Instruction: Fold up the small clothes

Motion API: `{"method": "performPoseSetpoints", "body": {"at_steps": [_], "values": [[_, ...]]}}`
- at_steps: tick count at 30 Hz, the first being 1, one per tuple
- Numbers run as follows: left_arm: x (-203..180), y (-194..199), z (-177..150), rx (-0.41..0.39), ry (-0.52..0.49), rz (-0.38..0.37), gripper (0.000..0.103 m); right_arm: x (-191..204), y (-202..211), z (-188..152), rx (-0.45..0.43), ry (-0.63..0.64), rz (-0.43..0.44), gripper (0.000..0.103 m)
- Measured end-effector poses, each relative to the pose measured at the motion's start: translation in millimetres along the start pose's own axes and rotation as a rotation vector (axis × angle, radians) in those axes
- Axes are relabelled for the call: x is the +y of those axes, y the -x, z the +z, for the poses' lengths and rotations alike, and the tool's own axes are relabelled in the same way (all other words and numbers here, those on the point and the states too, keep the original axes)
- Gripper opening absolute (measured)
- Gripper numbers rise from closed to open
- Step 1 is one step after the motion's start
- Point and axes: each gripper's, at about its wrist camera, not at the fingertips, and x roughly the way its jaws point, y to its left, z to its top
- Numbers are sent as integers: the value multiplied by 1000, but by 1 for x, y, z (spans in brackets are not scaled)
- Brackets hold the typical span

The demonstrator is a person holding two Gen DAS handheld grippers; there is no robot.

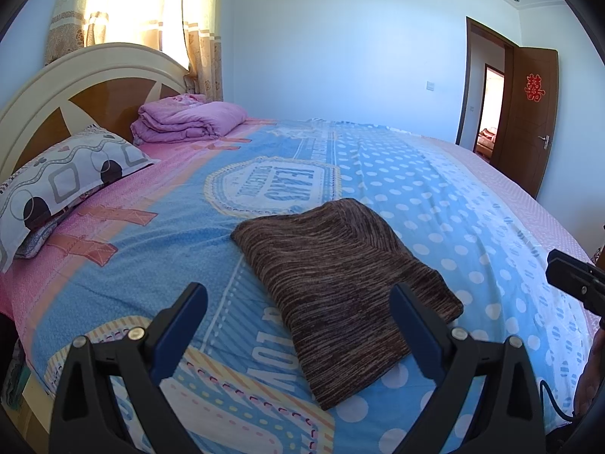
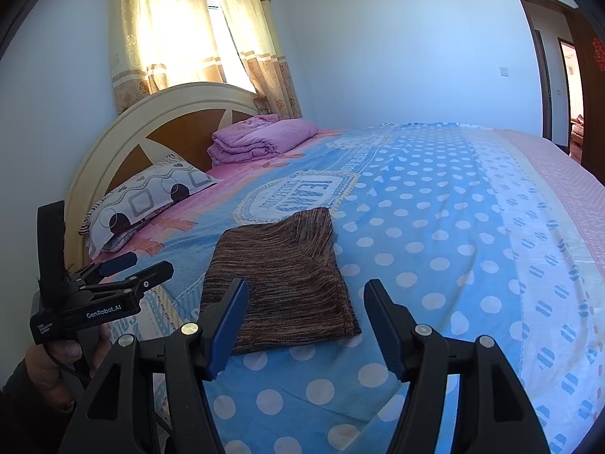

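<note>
Our left gripper hangs spread and empty over the near edge of the knit; our right gripper is spread too, holding nothing, just short of it. The knit lies folded flat on the bedsheet, mid-bed, touching neither gripper. Risks: a shallow pinch probably grabs only the top layer and peels the fold open, or catches sheet and drags wrinkles. The layer count is hard to read at the edges. Beyond: pillow, pink quilt, headboard, curtain, open door.
</note>
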Motion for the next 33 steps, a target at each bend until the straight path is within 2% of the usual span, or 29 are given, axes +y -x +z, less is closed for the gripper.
{"method": "performPoseSetpoints", "body": {"at_steps": [13,15,21,30,33], "values": [[0,0,0,4,1,2,99,3,0,0,-11,3,9,64],[1,0,0,5,5,1,103,4,1,-1,-13,3,11,64],[5,-1,2,16,19,0,103,6,4,0,-30,11,12,64],[12,12,9,-51,42,4,103,12,17,6,-68,25,34,64],[15,11,12,-48,49,2,103,18,26,9,-95,39,57,64]]}}
